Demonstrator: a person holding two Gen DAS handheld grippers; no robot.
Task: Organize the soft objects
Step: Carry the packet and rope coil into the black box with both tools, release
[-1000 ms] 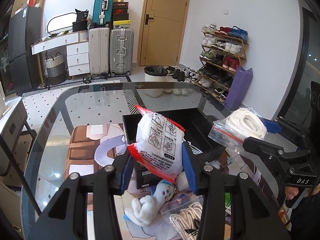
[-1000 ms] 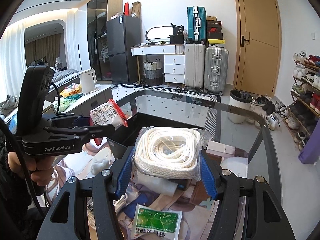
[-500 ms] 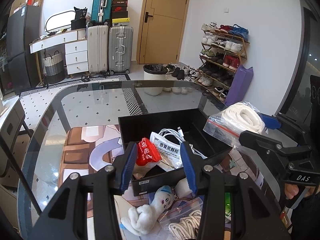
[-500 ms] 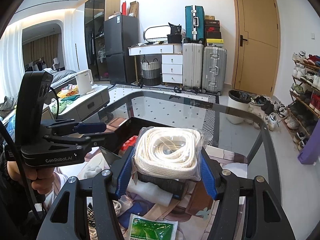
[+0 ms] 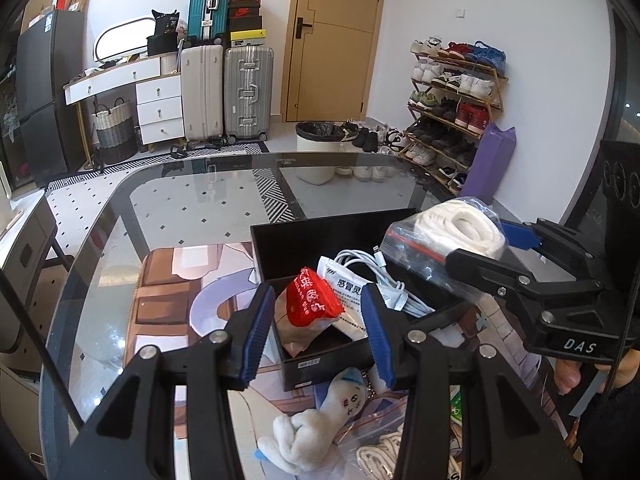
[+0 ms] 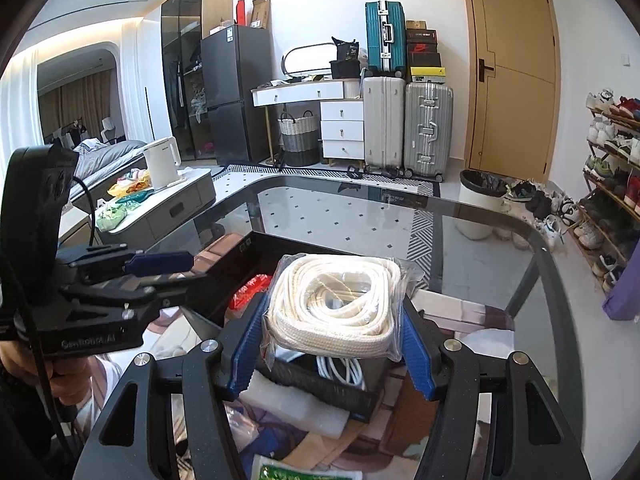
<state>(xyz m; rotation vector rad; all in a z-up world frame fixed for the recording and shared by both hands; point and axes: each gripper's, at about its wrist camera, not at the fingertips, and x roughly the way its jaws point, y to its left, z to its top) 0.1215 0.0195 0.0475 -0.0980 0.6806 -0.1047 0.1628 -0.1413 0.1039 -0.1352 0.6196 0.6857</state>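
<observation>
My left gripper (image 5: 318,300) hangs open above the near end of the black box (image 5: 312,240). A red-topped packet (image 5: 312,304) lies in the box below its pads, touching neither. A white sachet (image 5: 348,284) and a white cable (image 5: 372,264) also lie in the box. My right gripper (image 6: 334,308) holds a clear bag of white rope (image 6: 332,300) over the box (image 6: 320,384). Its jaws are opening, and both pads still touch the bag. The left wrist view shows the bag (image 5: 448,232) tilted above the box's right side.
On the mat in front of the box lie a white plush toy (image 5: 316,428), another bagged rope (image 5: 380,452), a white foam pad (image 6: 292,404) and a green packet (image 6: 288,470). The glass table (image 5: 200,208) stretches beyond. A hand (image 6: 68,376) grips each tool.
My left gripper has let go of the red-topped packet, which now lies in the box. My right gripper has carried the rope bag forward and lower over the box, its jaws slightly wider.
</observation>
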